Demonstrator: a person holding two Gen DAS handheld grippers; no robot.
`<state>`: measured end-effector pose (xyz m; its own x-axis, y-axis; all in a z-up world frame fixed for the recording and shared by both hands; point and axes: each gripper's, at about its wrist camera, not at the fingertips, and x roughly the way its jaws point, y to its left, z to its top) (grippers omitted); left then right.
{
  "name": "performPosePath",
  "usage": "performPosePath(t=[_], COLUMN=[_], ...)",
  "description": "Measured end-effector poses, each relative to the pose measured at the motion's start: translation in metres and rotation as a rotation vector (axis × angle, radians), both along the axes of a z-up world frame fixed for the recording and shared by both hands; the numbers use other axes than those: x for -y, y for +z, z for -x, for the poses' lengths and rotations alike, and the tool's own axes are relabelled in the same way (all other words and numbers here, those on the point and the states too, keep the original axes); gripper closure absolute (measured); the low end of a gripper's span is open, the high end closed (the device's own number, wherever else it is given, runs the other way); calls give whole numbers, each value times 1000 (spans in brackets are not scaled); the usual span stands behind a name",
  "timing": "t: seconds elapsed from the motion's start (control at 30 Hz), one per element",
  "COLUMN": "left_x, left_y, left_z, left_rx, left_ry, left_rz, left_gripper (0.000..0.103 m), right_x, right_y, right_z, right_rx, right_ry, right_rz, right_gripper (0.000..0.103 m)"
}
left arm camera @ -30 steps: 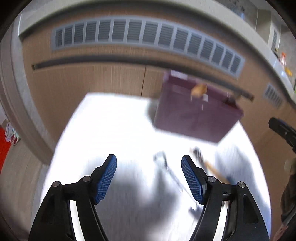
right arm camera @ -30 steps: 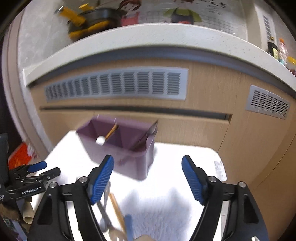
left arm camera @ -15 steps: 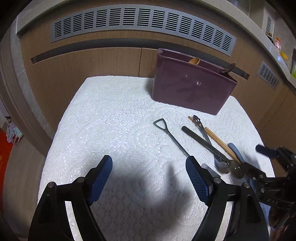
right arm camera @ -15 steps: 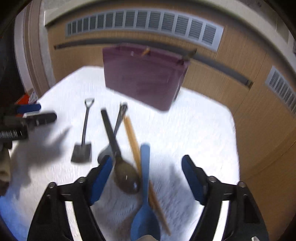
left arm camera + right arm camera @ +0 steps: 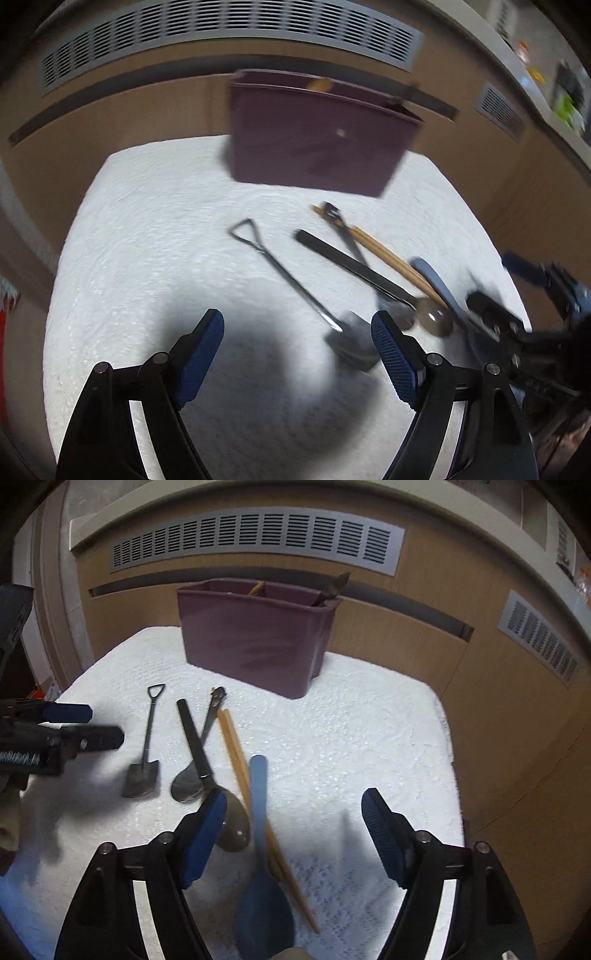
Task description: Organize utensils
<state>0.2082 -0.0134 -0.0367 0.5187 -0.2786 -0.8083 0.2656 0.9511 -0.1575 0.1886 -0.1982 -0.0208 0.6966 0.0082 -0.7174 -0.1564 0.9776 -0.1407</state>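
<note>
Step in hand: approach before a pick. Left gripper (image 5: 297, 350) hovered over the white cloth (image 5: 147, 229) on the tabletop, jaws wide and empty, having just opened further; shovel-shaped spoon (image 5: 295, 284) lay just beside its right finger. Right gripper (image 5: 293, 836) hung over the blue spoon (image 5: 260, 849) and chopsticks (image 5: 236, 753), jaws wide, just reopening, nothing gripped. Purple bin (image 5: 255, 638) stood behind. Next, probably: lower, centre one utensil, close.

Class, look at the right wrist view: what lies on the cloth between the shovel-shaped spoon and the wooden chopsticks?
Two metal spoons, their handles crossing, lie between the shovel-shaped spoon and the wooden chopsticks.
</note>
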Motion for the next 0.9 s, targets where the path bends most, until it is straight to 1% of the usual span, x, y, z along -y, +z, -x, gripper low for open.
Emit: performPosePath(t=[0.03, 0.1, 0.27, 0.33, 0.37, 0.43, 0.47, 0.53, 0.57, 0.6, 0.63, 0.67, 0.7, 0.73, 0.8, 0.83, 0.9], left_x=[8, 19, 47, 59, 62, 67, 67, 62, 58, 52, 47, 39, 30, 22, 7, -1, -18], left_y=[-1, -3, -8, -13, -15, -21, -23, -25, -24, -23, -22, -21, -18, -16, -11, -9, -6], left_z=[5, 13, 26, 24, 23, 20, 20, 17, 16, 15, 15, 15, 16, 19, 26, 29, 36], left_rx=[0, 12, 42, 43, 39, 29, 21, 21, 27, 35, 38, 40, 44, 53, 73, 85, 107], left_ry=[-7, 15, 91, 120, 128, 148, 151, 161, 172, 179, 181, 184, 181, 171, 156, 153, 167], left_rz=[-13, -43, -94, -149, -164, -183, -183, -157, -153, -149, -141, -130, -112, -97, -92, -92, -117], left_gripper=[21, 21, 21, 21, 21, 23, 26, 28, 37, 43, 55, 66, 68, 73, 74, 74, 74], right_x=[4, 12, 46, 60, 65, 69, 68, 66, 64, 62, 59, 56, 51, 46, 33, 23, 8], right_y=[0, -1, -1, 1, 2, 4, 4, 6, 7, 8, 9, 10, 10, 10, 10, 11, 10], right_z=[2, 2, 0, 0, 0, 3, 6, 11, 13, 15, 16, 16, 16, 16, 14, 12, 8], right_rx=[14, 23, 24, 21, 19, 25, 32, 44, 47, 50, 52, 52, 50, 44, 24, 7, -12], right_ry=[-14, -37, -140, -196, -217, -240, -243, -243, -239, -232, -223, -214, -191, -164, -87, -28, 49], right_rz=[10, 6, -73, -110, -120, -111, -104, -92, -90, -90, -85, -79, -77, -76, -78, -85, -83], right_gripper=[30, 30, 30, 29, 29, 29, 29, 28, 26, 25, 22, 17, 12, 4, 3, 3, 3])
